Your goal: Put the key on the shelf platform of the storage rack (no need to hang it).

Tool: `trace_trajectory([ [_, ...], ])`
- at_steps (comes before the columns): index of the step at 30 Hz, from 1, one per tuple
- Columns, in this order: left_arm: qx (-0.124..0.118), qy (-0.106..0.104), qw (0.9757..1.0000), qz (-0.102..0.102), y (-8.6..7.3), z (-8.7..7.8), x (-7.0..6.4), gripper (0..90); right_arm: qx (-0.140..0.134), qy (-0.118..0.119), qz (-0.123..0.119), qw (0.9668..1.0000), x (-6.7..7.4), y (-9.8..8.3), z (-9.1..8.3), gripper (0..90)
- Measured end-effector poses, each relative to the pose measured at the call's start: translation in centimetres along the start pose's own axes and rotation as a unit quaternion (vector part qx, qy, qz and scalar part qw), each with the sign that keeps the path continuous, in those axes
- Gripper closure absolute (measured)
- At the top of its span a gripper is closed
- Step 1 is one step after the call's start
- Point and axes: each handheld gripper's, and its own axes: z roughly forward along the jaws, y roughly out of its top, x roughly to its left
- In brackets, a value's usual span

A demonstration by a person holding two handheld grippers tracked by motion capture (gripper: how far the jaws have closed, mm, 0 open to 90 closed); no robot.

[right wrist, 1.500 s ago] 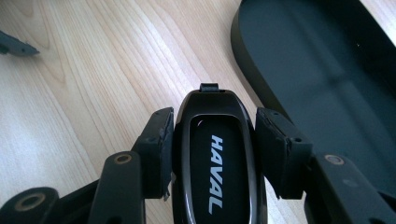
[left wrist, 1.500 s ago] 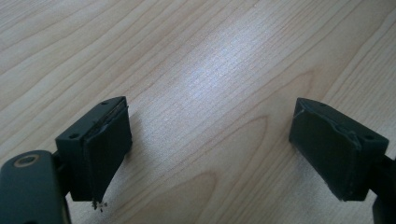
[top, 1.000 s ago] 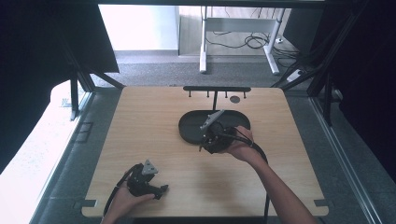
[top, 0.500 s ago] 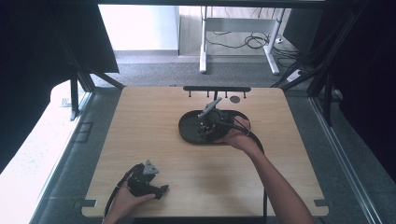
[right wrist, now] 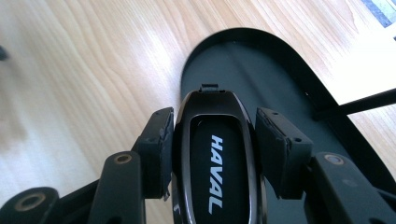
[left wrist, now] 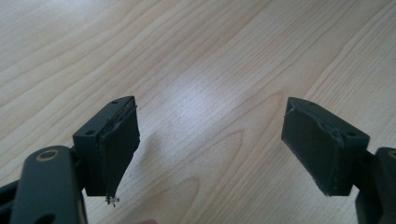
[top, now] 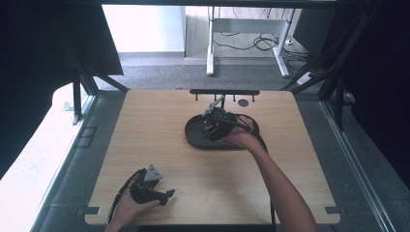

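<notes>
A black key fob (right wrist: 215, 158) marked HAVAL sits clamped between the jaws of the right gripper (right wrist: 214, 147), its long axis running along the jaws and its small tabbed end pointing away from the camera, over the dark oval tray (right wrist: 285, 88) on the wooden table (top: 159, 125). The fob's near end is cut off at the bottom of the right gripper view, so its full length cannot be made out. In the high view the right gripper (top: 217, 123) sits over the tray (top: 193, 137) at the far middle of the table, and the fob there is probably hidden under the hand and gripper body. The left gripper (left wrist: 210, 144) hovers over bare wood near the near-left corner, jaws spread wide with nothing between them. Compared with half a second ago, the right gripper has barely shifted over the tray and the left gripper (top: 167, 195) lies where it was.
</notes>
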Motion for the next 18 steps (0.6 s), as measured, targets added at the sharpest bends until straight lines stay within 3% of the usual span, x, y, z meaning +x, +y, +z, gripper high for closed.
trace_trajectory([
  [8, -0.007, -0.005, 1.0, -0.003, 0.0, -0.2, 0.1, 20.0, 0.02, 0.0, 0.008, 0.9998, -1.4, -0.8, 3.3, 49.7],
  [18, -0.01, -0.007, 0.9999, 0.001, 0.2, -0.4, -0.1, 20.2, 0.038, -0.009, 0.011, 0.9992, -2.9, -2.1, 5.2, 49.7],
])
